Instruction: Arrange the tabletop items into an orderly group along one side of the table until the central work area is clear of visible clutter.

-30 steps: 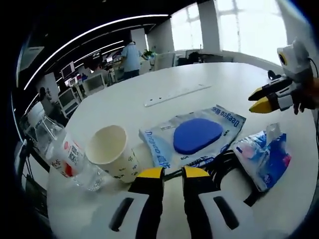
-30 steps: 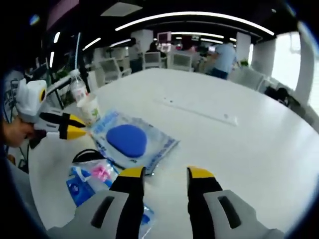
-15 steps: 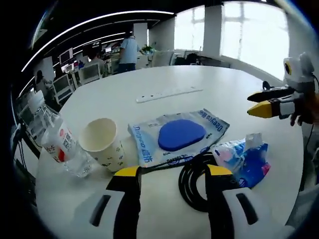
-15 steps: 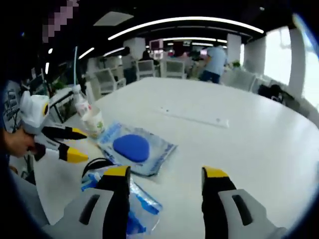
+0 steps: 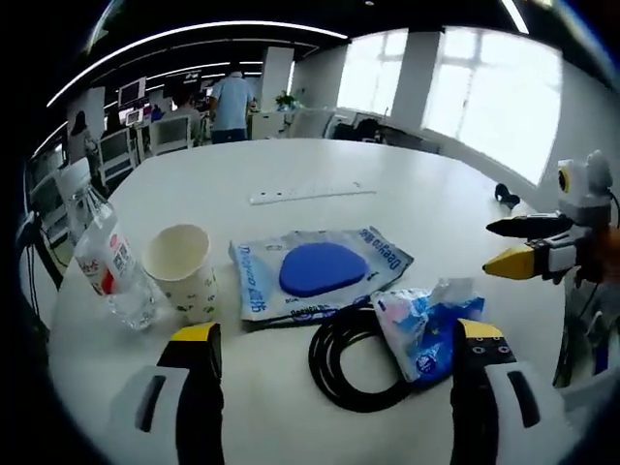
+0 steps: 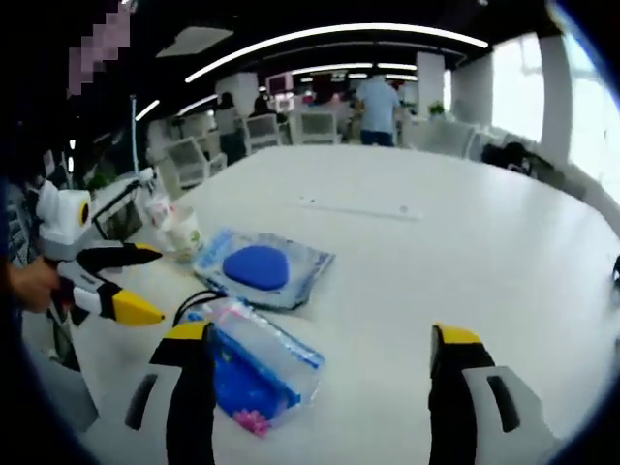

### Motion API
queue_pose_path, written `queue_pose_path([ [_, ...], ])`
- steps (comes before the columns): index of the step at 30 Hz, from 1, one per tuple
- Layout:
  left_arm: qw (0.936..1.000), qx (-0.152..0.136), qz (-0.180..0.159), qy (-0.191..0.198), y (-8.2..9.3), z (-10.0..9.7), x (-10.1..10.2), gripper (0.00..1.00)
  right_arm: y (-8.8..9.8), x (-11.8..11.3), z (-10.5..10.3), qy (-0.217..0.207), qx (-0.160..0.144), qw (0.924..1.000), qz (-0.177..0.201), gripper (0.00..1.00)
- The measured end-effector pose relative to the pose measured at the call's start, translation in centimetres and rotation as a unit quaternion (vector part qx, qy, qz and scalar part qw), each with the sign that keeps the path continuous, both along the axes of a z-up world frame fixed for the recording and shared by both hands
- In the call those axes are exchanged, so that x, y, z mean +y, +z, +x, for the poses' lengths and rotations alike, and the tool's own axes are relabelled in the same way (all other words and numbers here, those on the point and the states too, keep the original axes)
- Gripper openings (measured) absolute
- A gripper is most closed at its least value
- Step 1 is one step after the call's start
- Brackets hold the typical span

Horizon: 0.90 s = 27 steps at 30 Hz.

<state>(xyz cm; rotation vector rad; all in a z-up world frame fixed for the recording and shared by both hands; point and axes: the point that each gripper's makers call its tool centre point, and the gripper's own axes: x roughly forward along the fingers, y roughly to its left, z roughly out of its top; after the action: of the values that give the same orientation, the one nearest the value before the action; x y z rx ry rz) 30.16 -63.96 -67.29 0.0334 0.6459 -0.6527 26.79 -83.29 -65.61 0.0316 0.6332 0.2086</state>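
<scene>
The items lie grouped near one table edge. In the left gripper view a clear water bottle [image 5: 102, 262] stands beside a paper cup [image 5: 181, 271]. Right of them lies a clear bag with a blue pad [image 5: 320, 271], then a coiled black cable [image 5: 349, 360] and a blue-white packet [image 5: 426, 325] lying on it. My left gripper [image 5: 339, 334] is open above the cable and holds nothing. My right gripper [image 6: 322, 336] is open too, with the packet [image 6: 257, 363] below its left jaw. The left gripper [image 6: 145, 283] hovers beside the cable [image 6: 199, 300]; the right gripper [image 5: 492, 246] hangs past the packet.
A white power strip [image 5: 310, 192] lies farther out on the white round table [image 6: 465, 242]. Office desks, chairs and people stand beyond the table. A small dark object [image 5: 504, 197] sits near the far right edge.
Both grippers have opened from nearly shut to wide open. Both cameras have drawn back, so more of the table shows. The items have stayed in place.
</scene>
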Motion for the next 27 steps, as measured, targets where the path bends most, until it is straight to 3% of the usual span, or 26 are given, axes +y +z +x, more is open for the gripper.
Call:
queue_pose_path([
  [7,0.9996,-0.001,0.006,-0.028,0.3,-1.2,-0.7,0.97,0.3,-0.1,-1.6,-0.007,0.006,0.9999,-0.008,0.87],
  [13,0.9992,-0.001,0.010,-0.039,0.3,-2.1,-0.8,0.93,1.3,-0.6,-2.2,-0.013,-0.008,0.9997,-0.018,0.74],
  [27,0.9968,0.003,0.017,-0.078,0.0,-2.9,-2.0,0.66,0.8,-0.7,-3.7,-0.001,0.004,0.9992,-0.039,0.50],
])
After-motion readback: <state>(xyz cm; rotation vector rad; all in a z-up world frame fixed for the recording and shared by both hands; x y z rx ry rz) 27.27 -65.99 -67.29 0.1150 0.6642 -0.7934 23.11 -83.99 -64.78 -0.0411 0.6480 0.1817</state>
